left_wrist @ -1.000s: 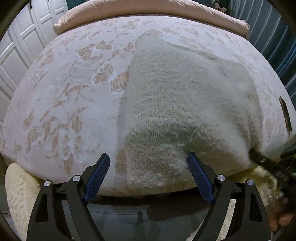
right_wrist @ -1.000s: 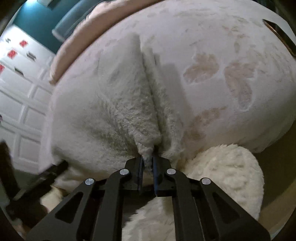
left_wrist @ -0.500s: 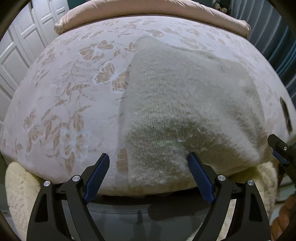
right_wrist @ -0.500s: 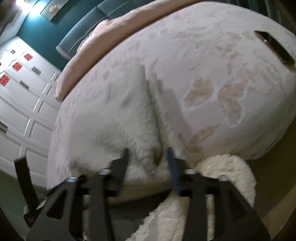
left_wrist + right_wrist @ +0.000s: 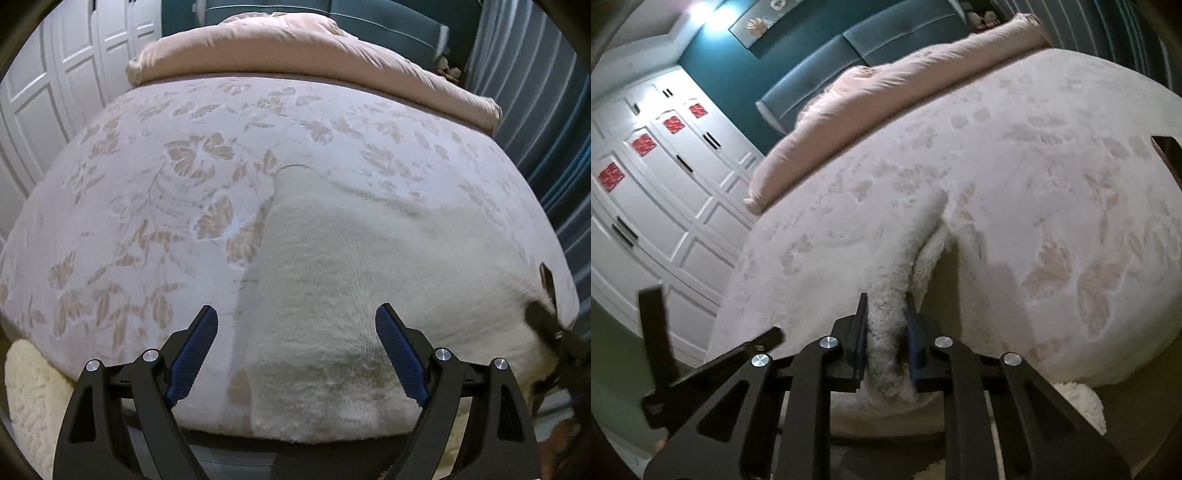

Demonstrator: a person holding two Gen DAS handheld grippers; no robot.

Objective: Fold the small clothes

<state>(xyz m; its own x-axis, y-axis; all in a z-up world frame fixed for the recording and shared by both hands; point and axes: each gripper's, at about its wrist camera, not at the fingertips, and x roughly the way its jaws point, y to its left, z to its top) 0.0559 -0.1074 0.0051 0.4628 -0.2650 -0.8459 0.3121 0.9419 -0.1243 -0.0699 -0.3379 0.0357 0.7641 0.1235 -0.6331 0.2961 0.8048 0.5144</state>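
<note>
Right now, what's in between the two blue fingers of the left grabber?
The fuzzy white garment and a strip of the flowered bedspread show between the open left gripper fingers, in the left wrist view. Neither finger touches the cloth.

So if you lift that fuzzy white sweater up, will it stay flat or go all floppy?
Probably floppy. The fuzzy white sweater is a soft knit that bunches into a ridge where the right gripper pinches it. It likely won't slip out easily, since the fluffy fabric fills the gap between the pads. It looks light, sagging over the bed edge without dragging down.
</note>
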